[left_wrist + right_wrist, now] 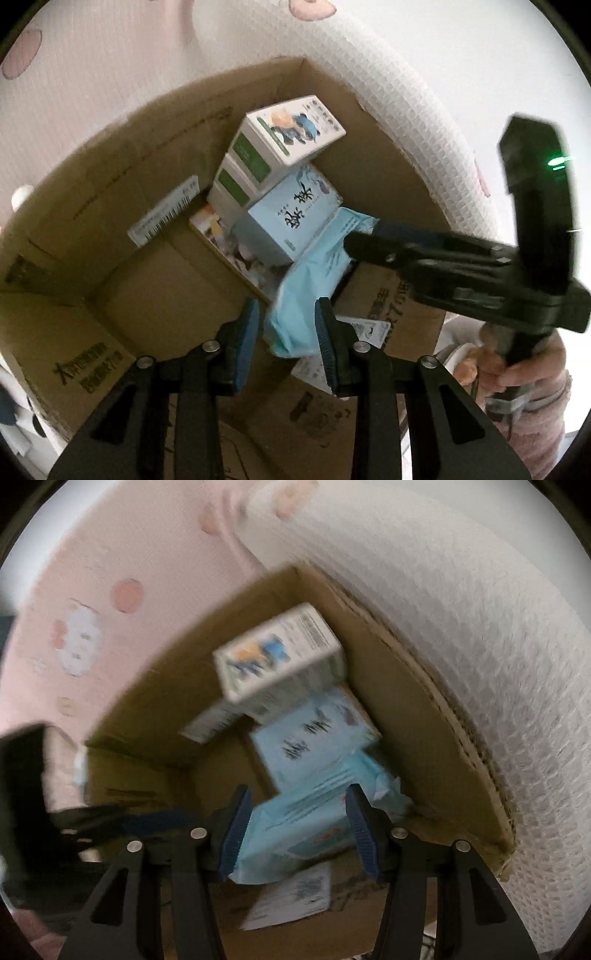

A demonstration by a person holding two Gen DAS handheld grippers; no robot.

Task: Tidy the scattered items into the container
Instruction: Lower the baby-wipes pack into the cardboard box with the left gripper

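An open cardboard box (122, 206) holds a white-and-green carton (286, 136) stacked on a pale blue carton (295, 216), with a light blue wipes pack (314, 273) beside them. My left gripper (286, 343) hangs open over the box, its pads on either side of the pack's near end without gripping it. My right gripper (299, 834) is open above the same pack (306, 823), jaws wider than the pack. The box (413, 723), the white carton (277, 657) and the blue carton (314, 738) also show in the blurred right wrist view. The right gripper's body (461, 258) reaches in from the right.
A white quilted cushion (399, 92) curves along the box's far right side. Pink patterned fabric (110, 590) lies behind the box. A shipping label (162, 212) is stuck on the inner wall. A colourful flat item (229, 243) lies on the box floor.
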